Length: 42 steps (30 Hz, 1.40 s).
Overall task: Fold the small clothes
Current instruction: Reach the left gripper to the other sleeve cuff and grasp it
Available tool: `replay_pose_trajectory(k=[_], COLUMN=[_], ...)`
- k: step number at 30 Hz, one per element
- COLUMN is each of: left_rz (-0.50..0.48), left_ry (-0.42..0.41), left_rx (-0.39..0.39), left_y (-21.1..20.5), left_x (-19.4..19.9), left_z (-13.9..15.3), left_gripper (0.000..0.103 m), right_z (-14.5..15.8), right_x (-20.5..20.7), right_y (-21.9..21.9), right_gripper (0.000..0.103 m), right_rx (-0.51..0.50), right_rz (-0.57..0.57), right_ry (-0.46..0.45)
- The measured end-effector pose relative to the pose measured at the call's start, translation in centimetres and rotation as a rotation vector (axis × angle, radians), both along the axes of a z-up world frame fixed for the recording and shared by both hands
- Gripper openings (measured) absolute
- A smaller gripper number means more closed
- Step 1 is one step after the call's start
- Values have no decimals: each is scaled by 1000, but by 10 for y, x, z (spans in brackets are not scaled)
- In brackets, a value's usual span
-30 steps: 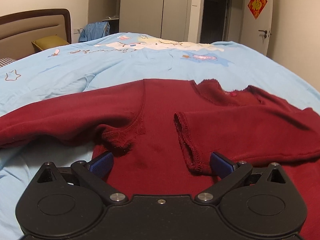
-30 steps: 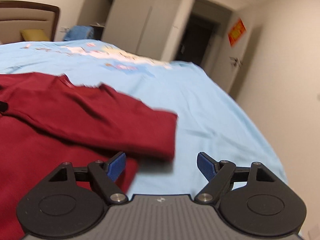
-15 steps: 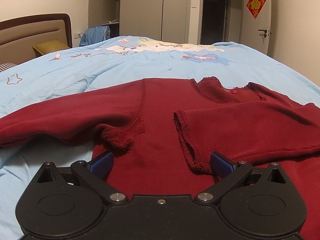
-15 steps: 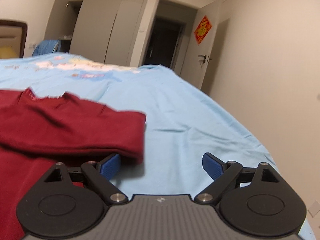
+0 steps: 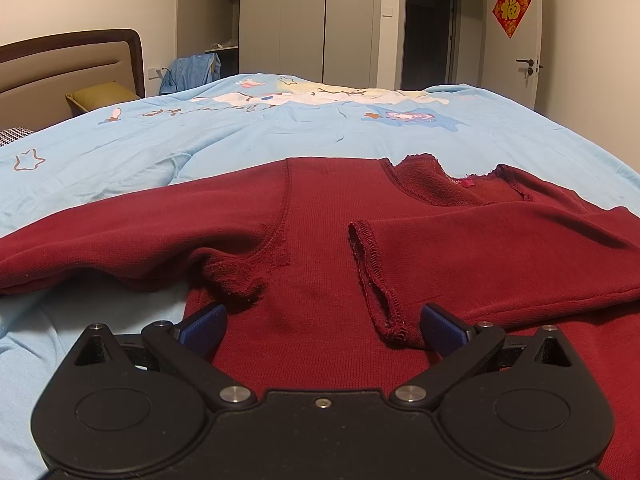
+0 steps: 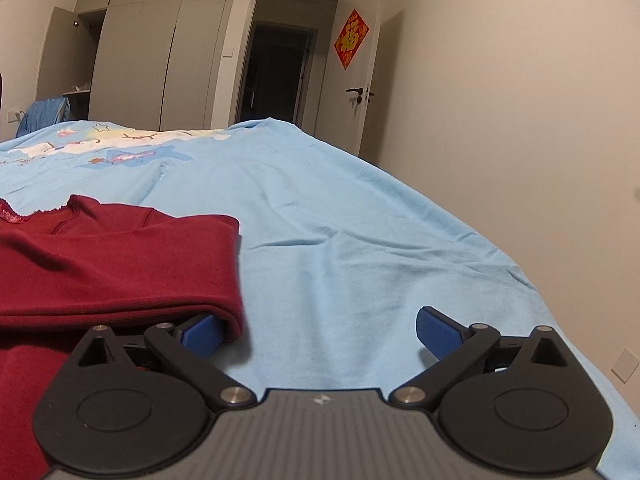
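Left wrist view: red top (image 5: 332, 248) spread on the bed (image 5: 240, 140), one sleeve folded across, the other not yet.

Left gripper (image 5: 320, 322) spread wide, low over the top's body, holding nothing; cuff (image 5: 380, 280) of the folded sleeve just beside its right finger. Right gripper (image 6: 316, 326) also spread and empty, over the sheet at the folded edge (image 6: 232, 276), left finger tucked under that edge. Likely risks: snagging the loose cuff and dragging the folded sleeve out of place; pinching sheet together with cloth; lifting the far sleeve (image 5: 100, 240) too fast and bunching the soft knit.
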State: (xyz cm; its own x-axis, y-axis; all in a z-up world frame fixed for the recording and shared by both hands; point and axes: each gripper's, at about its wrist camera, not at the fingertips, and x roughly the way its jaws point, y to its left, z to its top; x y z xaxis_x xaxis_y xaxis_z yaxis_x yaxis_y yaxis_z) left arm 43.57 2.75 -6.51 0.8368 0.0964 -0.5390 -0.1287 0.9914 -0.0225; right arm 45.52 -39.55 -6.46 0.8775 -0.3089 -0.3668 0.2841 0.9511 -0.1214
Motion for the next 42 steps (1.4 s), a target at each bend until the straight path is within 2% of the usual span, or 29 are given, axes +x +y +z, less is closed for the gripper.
replay_pose_trajectory(k=[3, 7, 11, 13, 17, 21, 23, 27, 30, 34, 39, 41, 42], left_rz=[0, -20, -27, -13, 98, 259, 340, 459, 522, 565, 655, 712, 738], left_ry=[3, 30, 9, -11, -48, -24, 0, -20, -53, -95, -116, -130, -143], left_rx=[-4, -56, -149, -154, -107, -87, -127, -244, -291, -436, -420, -410, -402], left_y=[1, 10, 34, 51, 96, 157, 187, 235, 260, 280, 280, 279, 278], left_x=[0, -10, -47, -71, -122, -159, -173, -199, -205, -196, -178, -175, -175], left_z=[1, 17, 44, 56, 74, 76, 73, 65, 60, 48, 42, 40, 40], left_gripper=[103, 102, 102, 102, 102, 102, 102, 102, 102, 102, 102, 96, 88], right_z=[1, 10, 22, 26, 31, 32, 33, 36, 36, 31, 29, 26, 24], right_x=[-1, -14, -40, -55, -88, -115, -127, -150, -163, -171, -178, -179, -179], right_y=[2, 2, 10, 18, 38, 59, 70, 97, 113, 129, 133, 134, 134], right_gripper=[103, 103, 103, 103, 103, 103, 103, 103, 103, 103, 103, 103, 103], right_rx=[2, 51, 61, 48, 29, 48, 57, 11, -37, -99, -54, -36, -29], right_rz=[17, 76, 186, 234, 342, 433, 474, 540, 585, 604, 597, 591, 588], right_ry=[3, 16, 25, 30, 19, -7, -30, -80, -100, -87, -71, -52, -41])
